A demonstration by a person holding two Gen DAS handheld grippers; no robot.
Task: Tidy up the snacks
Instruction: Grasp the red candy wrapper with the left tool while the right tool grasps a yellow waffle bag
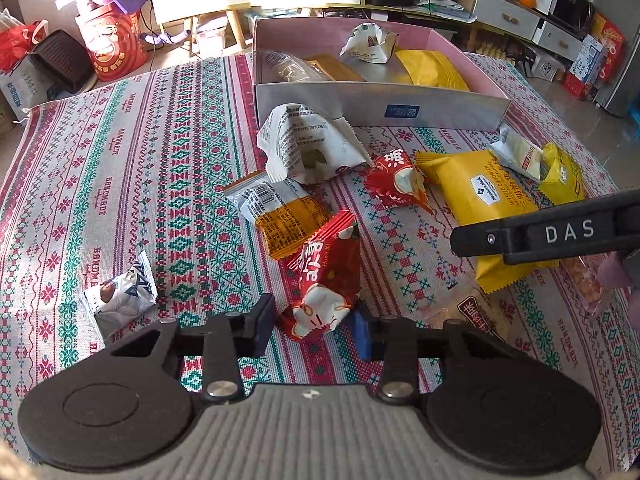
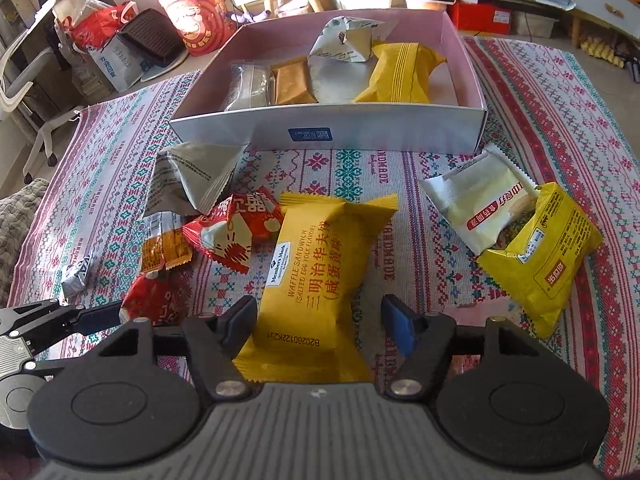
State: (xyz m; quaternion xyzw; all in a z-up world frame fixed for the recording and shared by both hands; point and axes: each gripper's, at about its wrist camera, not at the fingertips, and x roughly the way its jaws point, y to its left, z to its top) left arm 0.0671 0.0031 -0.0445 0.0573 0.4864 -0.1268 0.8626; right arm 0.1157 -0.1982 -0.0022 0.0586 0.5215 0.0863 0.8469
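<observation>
- The right gripper [image 2: 316, 320] is straddling the yellow waffle sandwich pack [image 2: 320, 276], whose long axis is running along the fingers toward the box [image 2: 360, 128]. The left finger is touching the pack's edge while the blue pad on the right is standing just clear, so the jaws are not yet clamping.
- The left gripper [image 1: 316, 324] is bracketing the near end of a red cat-print packet [image 1: 324, 280], which is pointing away from it. The blue pad is tucking against the wrapper (whether both pads are pressing I cannot tell).
- The box is lying straight ahead of both tools, already holding 4 snacks.
- 2 white triangular pouches, the other red packet [image 1: 396, 180] and an orange-and-white bar [image 1: 276, 208] are crowding the path; lifting clear looks necessary before carrying forward.
</observation>
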